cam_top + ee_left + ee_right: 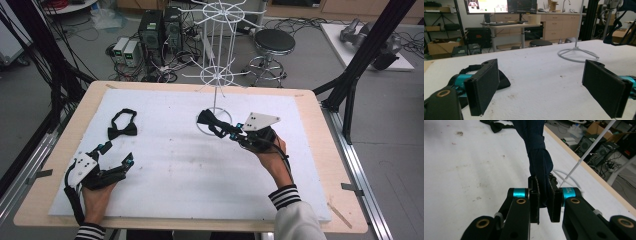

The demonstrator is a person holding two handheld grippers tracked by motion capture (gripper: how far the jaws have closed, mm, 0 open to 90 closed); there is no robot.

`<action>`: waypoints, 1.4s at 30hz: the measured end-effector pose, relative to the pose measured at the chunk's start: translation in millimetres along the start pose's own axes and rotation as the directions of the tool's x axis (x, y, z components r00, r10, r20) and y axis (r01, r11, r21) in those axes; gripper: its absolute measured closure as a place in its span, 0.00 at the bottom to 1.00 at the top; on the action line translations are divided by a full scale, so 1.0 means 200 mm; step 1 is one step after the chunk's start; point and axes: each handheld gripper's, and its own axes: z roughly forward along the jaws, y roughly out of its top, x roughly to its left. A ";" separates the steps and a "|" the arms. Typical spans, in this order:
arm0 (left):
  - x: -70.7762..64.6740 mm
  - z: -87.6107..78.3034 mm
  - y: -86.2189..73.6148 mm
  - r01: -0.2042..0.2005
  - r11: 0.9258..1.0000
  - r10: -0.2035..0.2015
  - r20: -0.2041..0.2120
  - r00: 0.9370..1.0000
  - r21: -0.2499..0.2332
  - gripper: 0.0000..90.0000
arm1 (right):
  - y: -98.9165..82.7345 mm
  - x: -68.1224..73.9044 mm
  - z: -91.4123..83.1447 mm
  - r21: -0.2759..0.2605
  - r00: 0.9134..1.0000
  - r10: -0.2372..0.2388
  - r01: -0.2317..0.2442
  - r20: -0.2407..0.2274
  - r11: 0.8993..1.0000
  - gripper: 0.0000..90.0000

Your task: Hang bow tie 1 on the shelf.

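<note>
My right gripper (235,131) (545,205) is shut on a dark navy bow tie (206,118) (539,162), held above the white mat near the ring base of the white wire rack (215,75). The tie's knot sits squeezed between the pads. A second black bow tie (122,131) with its looped strap lies flat on the mat at the left. My left gripper (116,152) (541,87) rests low at the mat's front left, jaws wide apart with nothing between them; that tie lies just beyond it and shows behind its left jaw.
The rack's ring base (577,54) (214,123) stands mid-mat toward the far edge, its pole and hooked arms rising above. The white mat (175,165) covers a wooden table (330,165). Beyond are a stool (274,42), computers and cables on the floor.
</note>
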 end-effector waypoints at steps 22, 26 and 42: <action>0.00 0.00 0.00 0.003 1.000 -0.003 0.001 1.000 0.001 0.16 | 0.18 -0.02 -0.06 -0.114 0.999 0.000 0.005 0.042 0.994 0.92; 0.00 0.00 0.00 0.004 1.000 -0.004 0.002 1.000 0.001 0.16 | 0.18 -0.03 -0.07 -0.140 0.999 0.018 -0.011 0.045 0.990 0.92; 0.00 0.00 0.00 0.002 1.000 -0.002 0.002 1.000 0.001 0.16 | 0.17 -0.07 -0.10 -0.257 0.989 0.130 -0.107 0.073 0.960 0.91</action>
